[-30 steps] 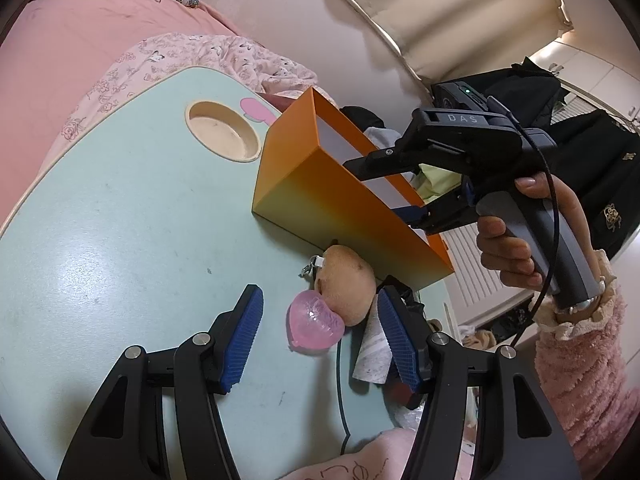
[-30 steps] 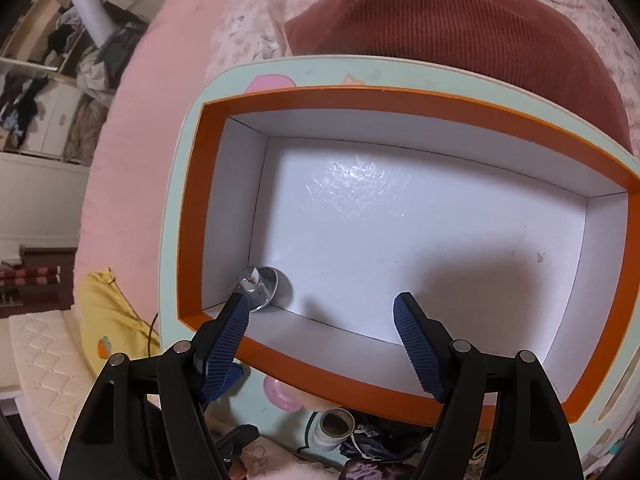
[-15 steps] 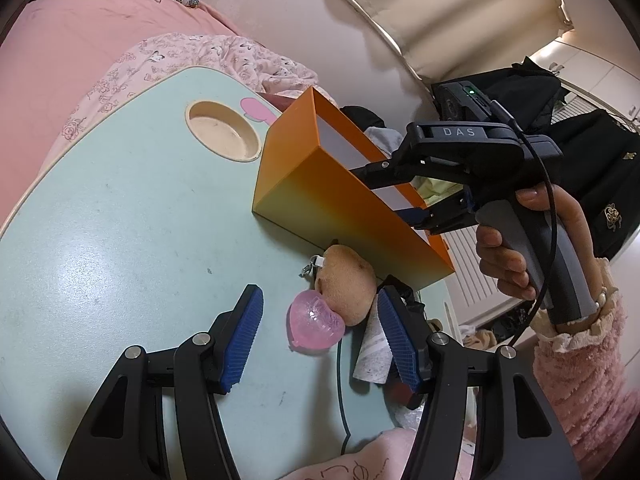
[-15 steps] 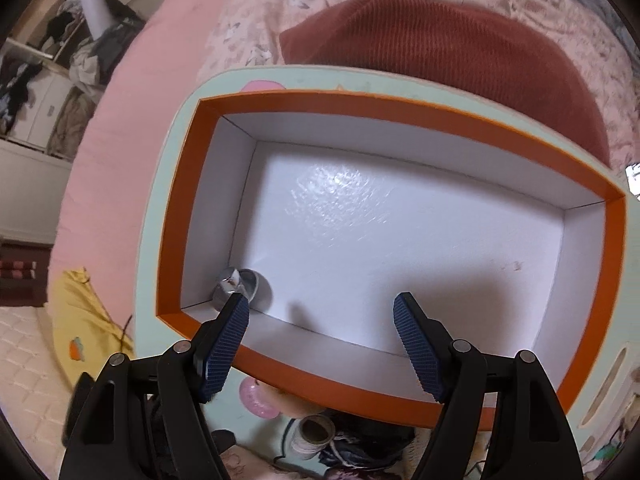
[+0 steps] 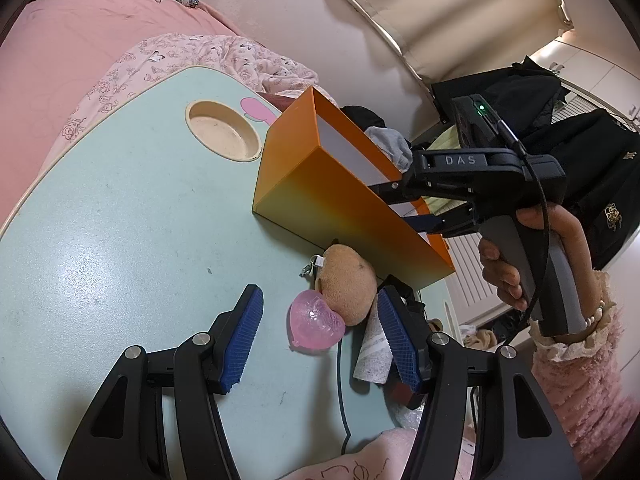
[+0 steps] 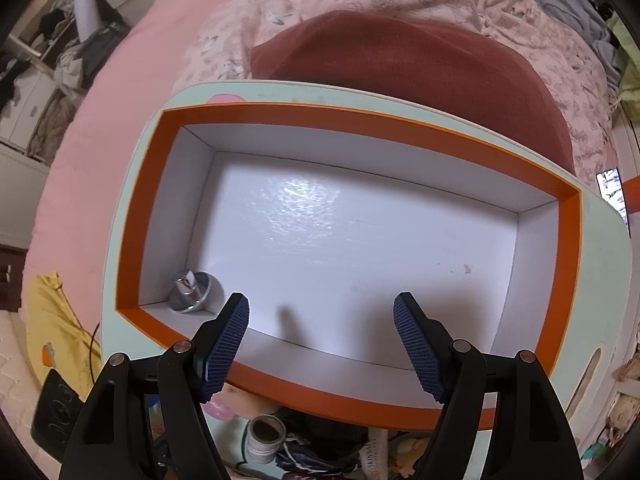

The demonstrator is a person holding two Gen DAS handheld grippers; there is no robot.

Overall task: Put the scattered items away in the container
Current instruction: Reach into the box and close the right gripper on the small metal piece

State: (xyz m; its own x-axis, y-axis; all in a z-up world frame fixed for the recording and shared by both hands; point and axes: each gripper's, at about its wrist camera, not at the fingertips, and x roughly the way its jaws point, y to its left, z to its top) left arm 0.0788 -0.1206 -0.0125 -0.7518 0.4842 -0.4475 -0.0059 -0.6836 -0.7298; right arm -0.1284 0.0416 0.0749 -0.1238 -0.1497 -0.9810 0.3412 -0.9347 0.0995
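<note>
The pale green table [image 5: 120, 208] fills the left and centre of the left wrist frame, with a round beige cup recess [image 5: 224, 132] in its upper part and a pink sticker [image 5: 258, 109] just beside it. A pink bedcover [image 5: 68, 44] and a floral blanket [image 5: 208, 54] lie in the upper left. Black clothes [image 5: 600, 152] hang at the right edge. In the right wrist frame, a dark red cushion [image 6: 420, 64] sits above the table, and a yellow cloth [image 6: 56, 320] lies at lower left.
</note>
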